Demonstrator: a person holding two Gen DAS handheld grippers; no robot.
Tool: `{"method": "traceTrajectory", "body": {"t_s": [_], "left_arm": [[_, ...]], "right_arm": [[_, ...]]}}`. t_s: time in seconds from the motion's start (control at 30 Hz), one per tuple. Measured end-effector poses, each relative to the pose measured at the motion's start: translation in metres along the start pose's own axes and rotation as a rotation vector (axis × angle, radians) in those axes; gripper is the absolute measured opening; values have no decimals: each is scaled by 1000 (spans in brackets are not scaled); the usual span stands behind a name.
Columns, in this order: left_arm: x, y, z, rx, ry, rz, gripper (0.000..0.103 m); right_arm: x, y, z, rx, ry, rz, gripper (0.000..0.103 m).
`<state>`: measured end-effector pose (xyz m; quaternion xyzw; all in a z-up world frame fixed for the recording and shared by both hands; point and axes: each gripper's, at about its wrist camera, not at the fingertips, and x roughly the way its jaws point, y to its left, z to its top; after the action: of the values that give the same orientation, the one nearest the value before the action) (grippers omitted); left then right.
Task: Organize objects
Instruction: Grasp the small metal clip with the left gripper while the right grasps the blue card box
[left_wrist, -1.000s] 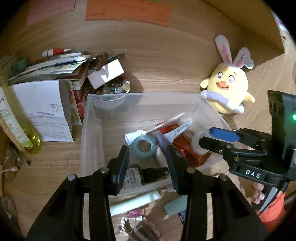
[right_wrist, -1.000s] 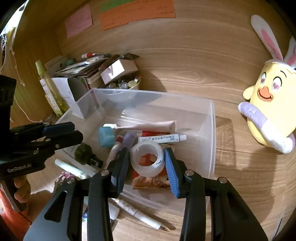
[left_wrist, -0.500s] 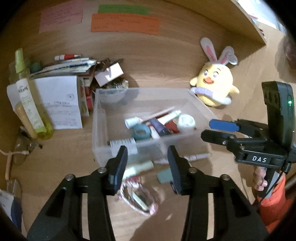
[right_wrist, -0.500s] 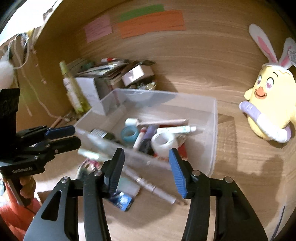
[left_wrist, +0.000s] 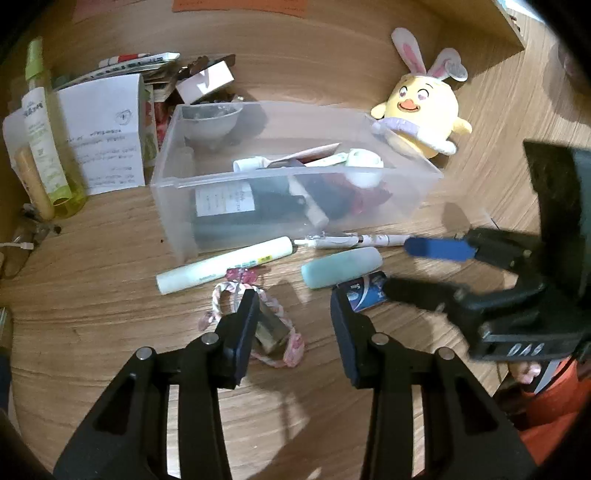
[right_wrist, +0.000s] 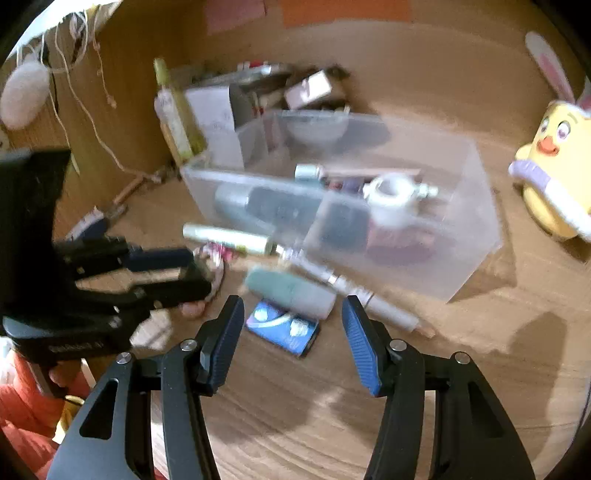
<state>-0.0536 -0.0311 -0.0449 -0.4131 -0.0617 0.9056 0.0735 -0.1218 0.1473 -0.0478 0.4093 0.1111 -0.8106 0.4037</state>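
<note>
While both jaws hang spread, empty — clear bin (left_wrist: 406, 192) edge ahead, bare wood desk (left_wrist: 110, 295) nearside.

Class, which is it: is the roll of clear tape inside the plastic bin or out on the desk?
Inside. The tape roll sits on the other items within the bin, behind its clear front wall.

1. the bin (left_wrist: 173, 177) is clear, frosted plastic, on a wood-grain table (left_wrist: 92, 295).
2. the plush chick (left_wrist: 421, 107) is yellow with pink-lined white ears and a lilac band.
3. the tube (left_wrist: 225, 264) is pale white-green; the case (left_wrist: 341, 266) beside it is mint.
4. the packet (right_wrist: 282, 328) is blue with white marks.
5. the braided cord (left_wrist: 284, 350) is pink and white.
6. the bottle (left_wrist: 40, 122) is yellow-green.
</note>
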Motion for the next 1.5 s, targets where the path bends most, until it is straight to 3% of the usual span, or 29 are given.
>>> {"method": "traceTrajectory", "body": {"t_s": [0.27,0.6,0.77,1.0,1.4,1.43,1.5], "left_arm": [[2,13,-10,-35,18,-4,40],[16,14,-7,-26,92,0,39],[7,14,-11,-11,73,2,39],[-8,3,-13,10,41,-1,38],[26,6,-1,-10,110,37,31],[28,7,1,-16,111,39,29],[30,9,3,-24,112,43,16]], "right_arm": [[18,6,-5,3,51,-23,60],[34,21,1,-67,64,-93,60],[32,21,-2,-96,58,-112,50],[23,17,-10,-78,46,-85,49],[-5,2,-20,-22,-10,-86,49],[-7,0,-20,-15,-15,-85,49],[-10,-2,-21,-8,-23,-82,49]]}}
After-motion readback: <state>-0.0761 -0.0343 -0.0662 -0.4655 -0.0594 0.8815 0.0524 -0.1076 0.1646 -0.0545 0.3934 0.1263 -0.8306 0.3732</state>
